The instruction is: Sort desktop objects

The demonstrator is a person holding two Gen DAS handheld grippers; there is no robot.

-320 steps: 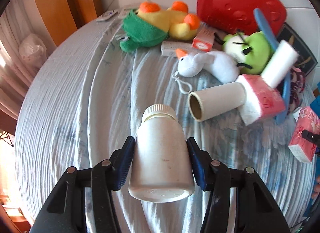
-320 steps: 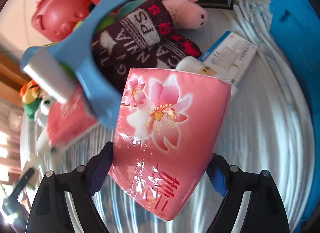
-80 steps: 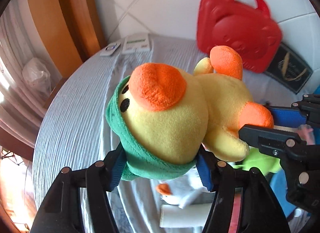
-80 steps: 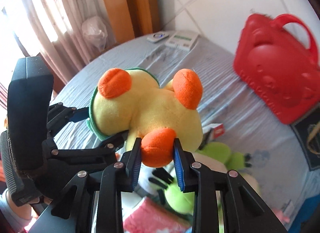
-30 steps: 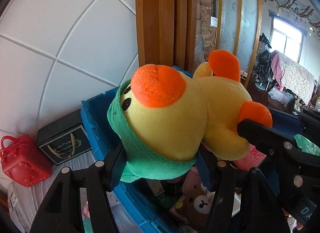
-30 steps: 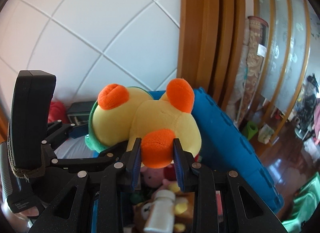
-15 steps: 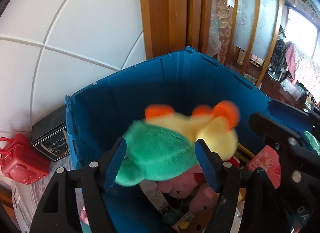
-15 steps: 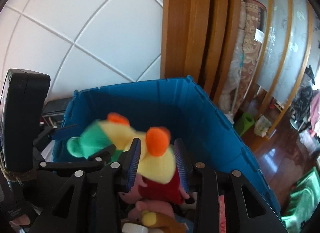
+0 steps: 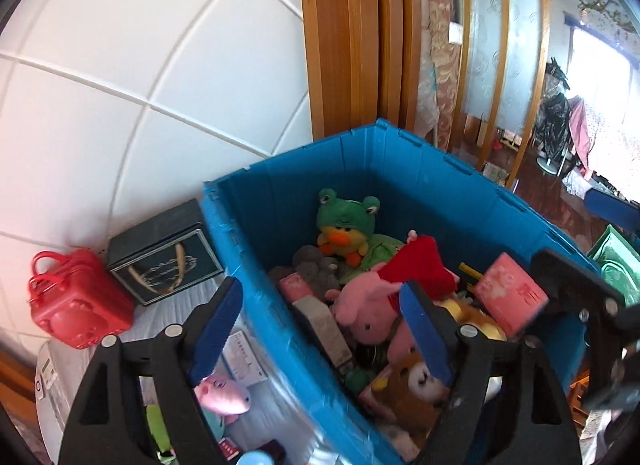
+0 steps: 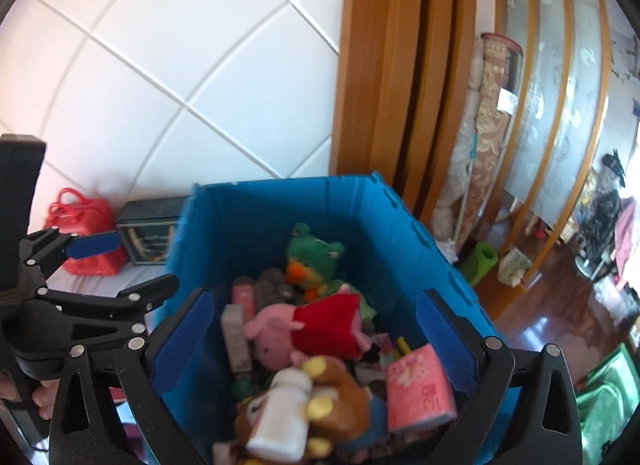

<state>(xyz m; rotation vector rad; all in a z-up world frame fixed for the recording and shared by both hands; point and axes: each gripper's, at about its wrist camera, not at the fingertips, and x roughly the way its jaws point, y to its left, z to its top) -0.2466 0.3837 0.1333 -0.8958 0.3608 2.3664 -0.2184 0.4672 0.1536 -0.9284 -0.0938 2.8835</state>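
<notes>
The yellow duck plush in its green frog hood lies inside the blue storage bin, against the far wall, on top of other toys; it also shows in the right wrist view. My left gripper is open and empty, above the bin's near left wall. My right gripper is open and empty, above the bin. The left gripper shows at the left of the right wrist view.
The bin holds a pink pig plush in a red dress, a brown bear, a white bottle and pink tissue packs. A red case and a black box stand on the table by the tiled wall.
Both grippers have let go of the duck plush, which dropped into the bin and now lies at its far side. Both pairs of jaws have opened wide.
</notes>
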